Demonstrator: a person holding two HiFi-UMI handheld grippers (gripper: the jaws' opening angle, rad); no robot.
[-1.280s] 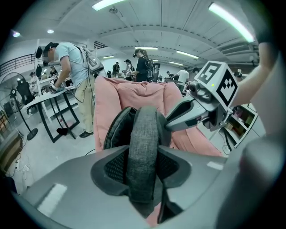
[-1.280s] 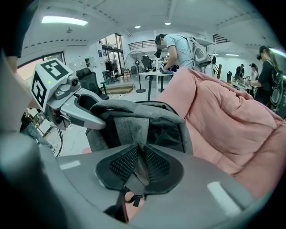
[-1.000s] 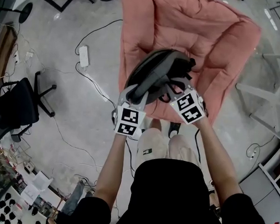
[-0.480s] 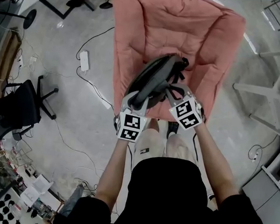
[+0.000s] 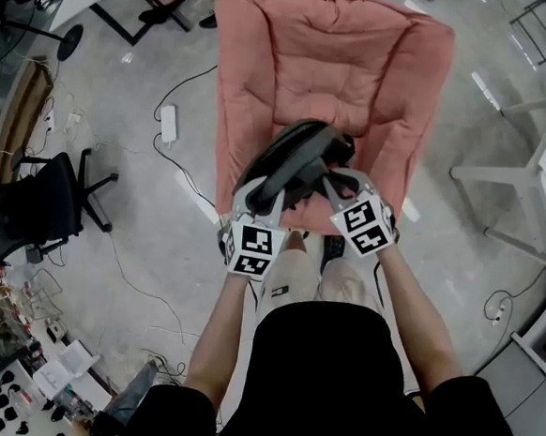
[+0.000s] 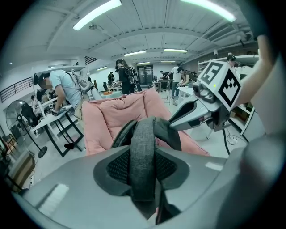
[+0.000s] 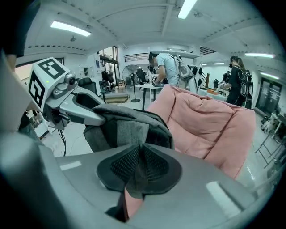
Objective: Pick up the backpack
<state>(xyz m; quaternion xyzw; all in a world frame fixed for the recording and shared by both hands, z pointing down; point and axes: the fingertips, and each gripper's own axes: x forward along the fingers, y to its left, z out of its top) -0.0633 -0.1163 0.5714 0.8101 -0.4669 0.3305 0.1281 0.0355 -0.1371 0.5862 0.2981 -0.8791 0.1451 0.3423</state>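
A dark grey backpack (image 5: 302, 153) hangs over the front of a pink cushioned chair (image 5: 332, 67), held up between both grippers. My left gripper (image 5: 259, 194) has a padded grey shoulder strap (image 6: 143, 147) standing between its pads, and its jaws are closing on it. My right gripper (image 5: 340, 182) is shut on a thin fold of the backpack's fabric (image 7: 136, 172). In the right gripper view the backpack's body (image 7: 127, 127) sits just beyond the jaws, with the left gripper (image 7: 96, 117) at its left. The pack's underside is hidden.
A black office chair (image 5: 29, 207) stands at the left. A white power strip (image 5: 168, 123) and cables lie on the concrete floor. White table legs (image 5: 512, 175) stand at the right. The person's legs are right below the grippers. People work at desks in the background.
Both grippers have drawn back toward the person and risen, carrying the backpack from the chair's seat toward its front edge. Both grips have stayed on the pack.
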